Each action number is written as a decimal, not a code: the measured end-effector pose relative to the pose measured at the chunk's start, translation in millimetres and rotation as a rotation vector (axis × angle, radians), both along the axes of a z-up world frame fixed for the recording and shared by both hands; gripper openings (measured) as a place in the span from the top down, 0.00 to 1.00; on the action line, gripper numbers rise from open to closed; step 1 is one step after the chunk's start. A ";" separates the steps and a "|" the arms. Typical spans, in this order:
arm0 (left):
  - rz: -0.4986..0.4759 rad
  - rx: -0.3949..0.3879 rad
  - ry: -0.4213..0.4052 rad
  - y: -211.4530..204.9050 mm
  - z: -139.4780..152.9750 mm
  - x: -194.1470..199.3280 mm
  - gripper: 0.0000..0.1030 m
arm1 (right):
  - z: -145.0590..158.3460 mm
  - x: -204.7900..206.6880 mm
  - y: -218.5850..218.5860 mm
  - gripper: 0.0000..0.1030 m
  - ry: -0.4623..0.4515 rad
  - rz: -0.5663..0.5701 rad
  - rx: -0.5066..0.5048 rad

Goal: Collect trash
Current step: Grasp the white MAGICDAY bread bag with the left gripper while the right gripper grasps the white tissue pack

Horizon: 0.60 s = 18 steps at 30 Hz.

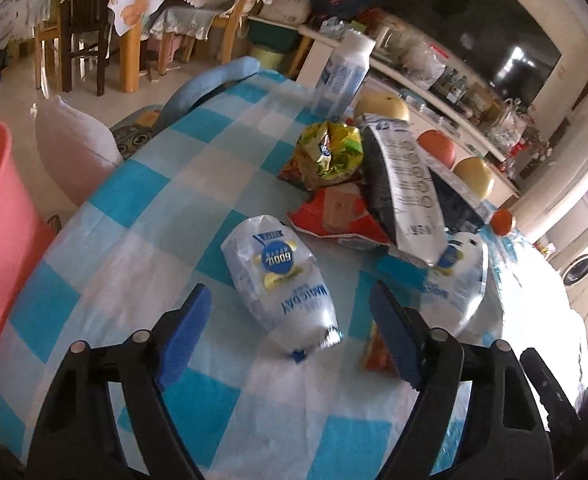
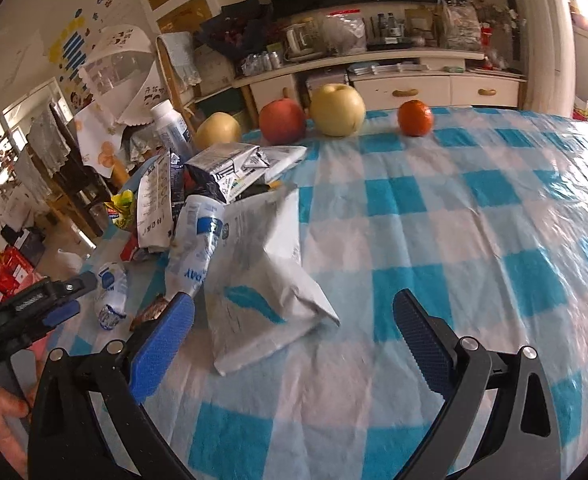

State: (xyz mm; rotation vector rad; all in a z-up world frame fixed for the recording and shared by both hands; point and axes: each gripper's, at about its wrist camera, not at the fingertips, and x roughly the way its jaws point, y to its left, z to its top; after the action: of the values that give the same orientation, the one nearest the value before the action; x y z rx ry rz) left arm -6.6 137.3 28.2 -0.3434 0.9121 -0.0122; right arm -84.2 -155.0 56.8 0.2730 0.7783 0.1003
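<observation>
Looking along the left gripper, we see its blue fingers spread wide and holding nothing, with a crushed bottle lying on its side on the checked cloth just ahead, its neck end between the two tips. Beyond the bottle lies the trash pile: a red wrapper, a yellow-green snack bag, a long white-and-black pouch leaning across them, and a second flattened bottle to the right. An upright white bottle stands at the far edge of the pile. A pink bin sits off the table's left edge. Our right gripper is likewise released, its fingers wide apart above the cloth, with a crumpled white mailer bag lying between and just ahead of them. Left of the bag, the flattened bottle rests against the pile, and the first bottle lies by the left gripper tips. Along the far edge sit a pear, a red apple, a yellow apple and an orange.
</observation>
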 end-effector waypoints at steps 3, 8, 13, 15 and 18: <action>0.001 0.017 0.023 -5.0 -5.6 11.4 0.22 | -2.8 11.8 3.4 0.05 0.012 0.018 0.003; 0.007 0.078 0.057 -9.0 -13.9 20.4 0.26 | -9.9 32.1 20.3 0.05 0.036 0.075 -0.049; 0.007 0.157 0.062 -13.8 -15.5 27.6 0.30 | -14.1 43.9 37.0 0.05 0.042 0.121 -0.153; 0.006 0.174 0.059 -14.9 -16.0 29.2 0.30 | -17.2 48.1 40.9 0.05 0.051 0.131 -0.175; 0.000 0.196 0.061 -16.8 -15.9 31.3 0.30 | -22.2 53.2 43.4 0.05 0.069 0.140 -0.185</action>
State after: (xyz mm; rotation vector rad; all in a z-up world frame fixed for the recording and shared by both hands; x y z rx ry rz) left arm 24.7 120.5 12.3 -0.1621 0.9655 0.0881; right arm -31.0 -111.6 34.6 0.0462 0.8694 0.1507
